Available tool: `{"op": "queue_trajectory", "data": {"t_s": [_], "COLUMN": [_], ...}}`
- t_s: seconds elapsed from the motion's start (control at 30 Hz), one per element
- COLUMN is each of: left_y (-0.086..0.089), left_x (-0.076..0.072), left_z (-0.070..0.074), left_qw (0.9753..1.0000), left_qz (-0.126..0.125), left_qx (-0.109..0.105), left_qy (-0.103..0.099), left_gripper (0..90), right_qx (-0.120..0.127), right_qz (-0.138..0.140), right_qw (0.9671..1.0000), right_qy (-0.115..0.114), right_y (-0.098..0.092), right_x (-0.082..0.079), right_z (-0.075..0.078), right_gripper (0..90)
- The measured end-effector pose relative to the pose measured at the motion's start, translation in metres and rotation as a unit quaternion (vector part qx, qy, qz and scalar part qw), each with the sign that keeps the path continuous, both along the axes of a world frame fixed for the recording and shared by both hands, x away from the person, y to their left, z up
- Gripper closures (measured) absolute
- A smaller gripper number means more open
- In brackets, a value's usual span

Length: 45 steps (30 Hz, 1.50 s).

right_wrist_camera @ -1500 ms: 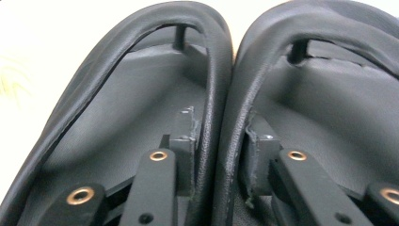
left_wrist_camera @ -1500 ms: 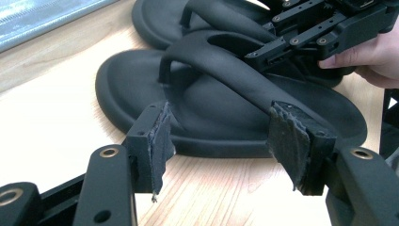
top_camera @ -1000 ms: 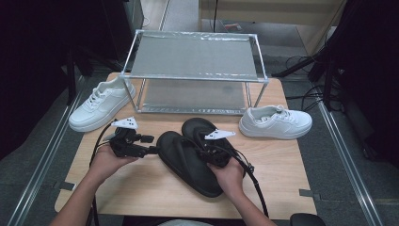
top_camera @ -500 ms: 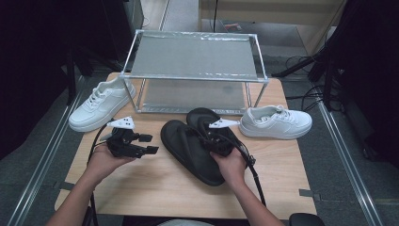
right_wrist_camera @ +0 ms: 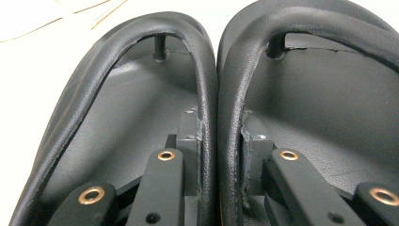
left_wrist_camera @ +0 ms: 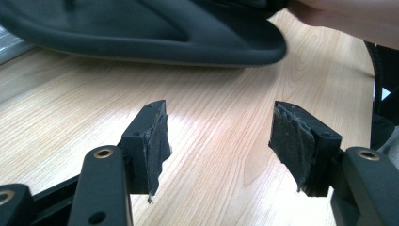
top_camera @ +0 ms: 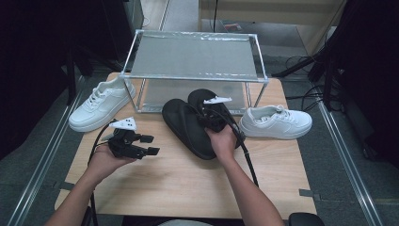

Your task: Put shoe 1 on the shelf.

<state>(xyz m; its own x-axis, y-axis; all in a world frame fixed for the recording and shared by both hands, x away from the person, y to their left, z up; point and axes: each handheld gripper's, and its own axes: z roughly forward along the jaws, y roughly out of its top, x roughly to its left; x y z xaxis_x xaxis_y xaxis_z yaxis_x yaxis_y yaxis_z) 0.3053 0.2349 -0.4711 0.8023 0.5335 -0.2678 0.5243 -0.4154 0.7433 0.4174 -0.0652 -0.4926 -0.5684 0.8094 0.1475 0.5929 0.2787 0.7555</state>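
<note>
A pair of black flip-flops [top_camera: 188, 123] lies side by side on the wooden table [top_camera: 188, 188], toes at the front of the metal rack [top_camera: 193, 56]. My right gripper [top_camera: 214, 113] is shut on the two inner straps [right_wrist_camera: 219, 117], pinching them together between its pads. My left gripper [top_camera: 148, 144] hovers open over bare wood to the left of the flip-flops, jaws pointing right. In the left gripper view its pads [left_wrist_camera: 155, 141] are wide apart with nothing between them, and a flip-flop's sole edge [left_wrist_camera: 155, 37] lies ahead.
One white sneaker [top_camera: 101, 103] sits at the rack's left, another white sneaker [top_camera: 276, 122] at its right. The rack has a mesh top shelf and a lower shelf [top_camera: 188, 92]. Cables trail from both grippers toward the table's near edge.
The right gripper has carried the flip-flops away from me, toward the rack's lower shelf. The left gripper has stayed near its place, open.
</note>
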Motion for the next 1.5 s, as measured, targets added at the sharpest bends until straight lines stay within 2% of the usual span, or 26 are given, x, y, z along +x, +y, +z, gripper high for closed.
{"op": "queue_trajectory", "data": {"t_s": [0.17, 0.33, 0.43, 0.57, 0.63, 0.7, 0.8, 0.9, 1.07, 1.27, 1.5], "left_y": [-0.001, -0.002, -0.002, -0.003, -0.004, -0.004, -0.004, -0.004, -0.004, -0.002, -0.003], "left_x": [-0.001, -0.001, -0.002, -0.003, -0.003, -0.003, -0.002, -0.002, -0.002, 0.0, 0.0], "left_z": [0.0, -0.001, 0.001, 0.002, 0.001, 0.001, 0.001, 0.001, 0.0, 0.0, 0.0], "left_qw": [1.0, 1.0, 1.0, 0.9999, 0.9999, 0.9999, 0.9999, 0.9999, 0.9999, 1.0, 1.0], "left_qz": [-0.001, -0.005, -0.004, -0.008, -0.008, -0.01, -0.01, -0.009, -0.011, -0.007, -0.005], "left_qx": [-0.001, 0.001, -0.001, -0.003, -0.001, 0.0, -0.002, -0.001, 0.0, -0.005, -0.004], "left_qy": [0.0, 0.001, -0.004, -0.008, -0.006, -0.006, -0.005, -0.005, -0.006, -0.003, -0.004], "left_gripper": [37.5, 37.5, 37.5, 37.6, 37.5, 37.5, 37.5, 37.5, 37.7, 37.8, 37.7], "right_qx": [0.014, 0.003, 0.001, 0.018, 0.012, 0.009, 0.008, 0.005, 0.014, 0.02, 0.027], "right_qz": [-0.023, -0.05, -0.061, -0.078, -0.084, -0.087, -0.083, -0.081, -0.078, -0.07, -0.052], "right_qw": [0.9996, 0.9987, 0.9981, 0.9967, 0.9964, 0.9961, 0.9965, 0.9967, 0.9968, 0.9973, 0.9981], "right_qy": [0.006, 0.003, 0.006, 0.01, 0.007, 0.002, -0.006, -0.005, -0.01, -0.009, -0.019], "right_y": [0.003, 0.007, 0.009, 0.01, 0.011, 0.012, 0.013, 0.014, 0.01, 0.0, -0.018], "right_x": [0.022, 0.04, 0.044, 0.048, 0.05, 0.049, 0.047, 0.046, 0.04, 0.028, 0.003], "right_z": [-0.003, -0.007, -0.013, -0.016, -0.017, -0.017, -0.017, -0.017, -0.014, -0.009, -0.003], "right_gripper": [75.6, 75.5, 75.4, 75.3, 74.7, 72.3, 63.7, 61.5, 56.8, 56.4, 56.7]}}
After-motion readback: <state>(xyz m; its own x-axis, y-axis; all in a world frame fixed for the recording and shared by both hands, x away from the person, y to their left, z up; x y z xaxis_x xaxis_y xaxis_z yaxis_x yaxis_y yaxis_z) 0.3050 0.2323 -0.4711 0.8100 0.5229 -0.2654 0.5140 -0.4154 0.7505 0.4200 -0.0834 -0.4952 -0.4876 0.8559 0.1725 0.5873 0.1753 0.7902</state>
